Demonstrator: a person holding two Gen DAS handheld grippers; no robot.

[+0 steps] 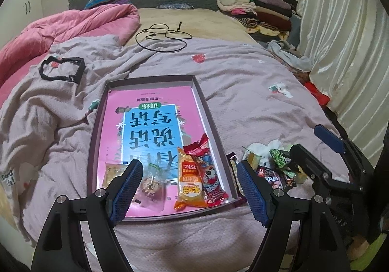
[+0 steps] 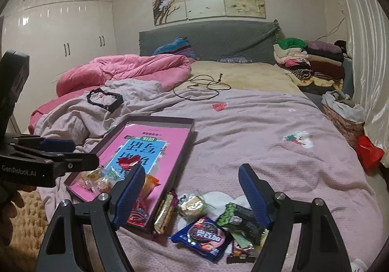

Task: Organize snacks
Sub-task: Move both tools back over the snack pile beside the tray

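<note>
A shallow dark-rimmed tray lies on the lilac bedspread with a pink book inside it. At its near end rest an orange pack, a red pack, a clear bag of nuts and a yellowish pack. My left gripper hovers open above these, holding nothing. Right of the tray sits a loose pile: a blue cookie pack, a green pack, a round clear pack and a gold bar against the tray's side. My right gripper is open and empty over the pile.
A black cable and a black plastic frame lie farther up the bed. A pink quilt is bunched at the left. Folded clothes, a basket and a curtain line the right side.
</note>
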